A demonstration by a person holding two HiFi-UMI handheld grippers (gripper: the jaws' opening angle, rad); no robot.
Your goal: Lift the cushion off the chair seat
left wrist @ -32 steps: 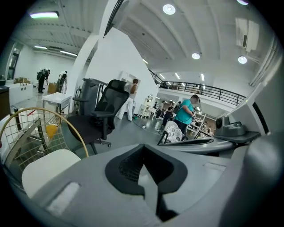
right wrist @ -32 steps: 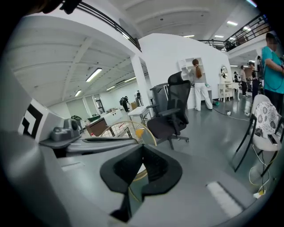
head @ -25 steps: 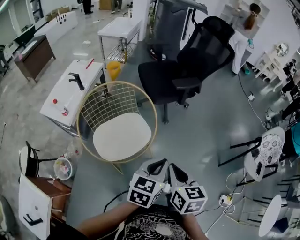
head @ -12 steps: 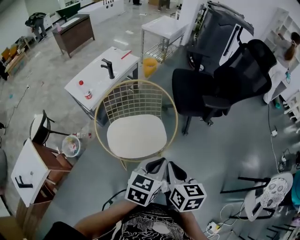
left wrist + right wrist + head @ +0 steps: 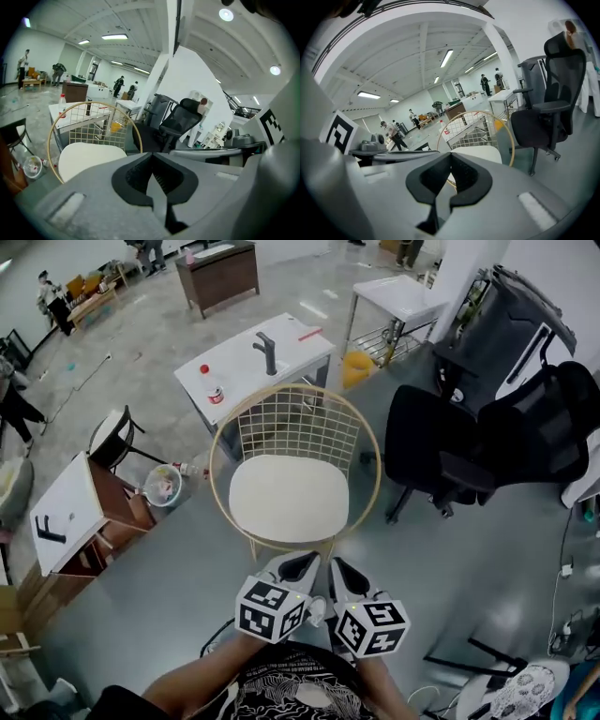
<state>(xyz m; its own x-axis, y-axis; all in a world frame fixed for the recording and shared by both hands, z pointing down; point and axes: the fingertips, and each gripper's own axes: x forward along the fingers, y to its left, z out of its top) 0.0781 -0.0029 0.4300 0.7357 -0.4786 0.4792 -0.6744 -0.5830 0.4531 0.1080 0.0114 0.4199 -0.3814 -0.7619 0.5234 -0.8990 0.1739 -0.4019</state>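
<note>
Straight ahead of me, the chair (image 5: pixel 295 423) has swung to centre and nearer, its cushion (image 5: pixel 288 497) flat on the seat, untouched. My left tool (image 5: pixel 298 568) and right tool (image 5: pixel 341 574) hang short of the rim, both clenched and empty. I judge this is approach only, with the lift not begun.

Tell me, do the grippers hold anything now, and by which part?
Nothing is held: left gripper and right gripper are shut and empty; the cushion lies untouched on the wire chair.
</note>
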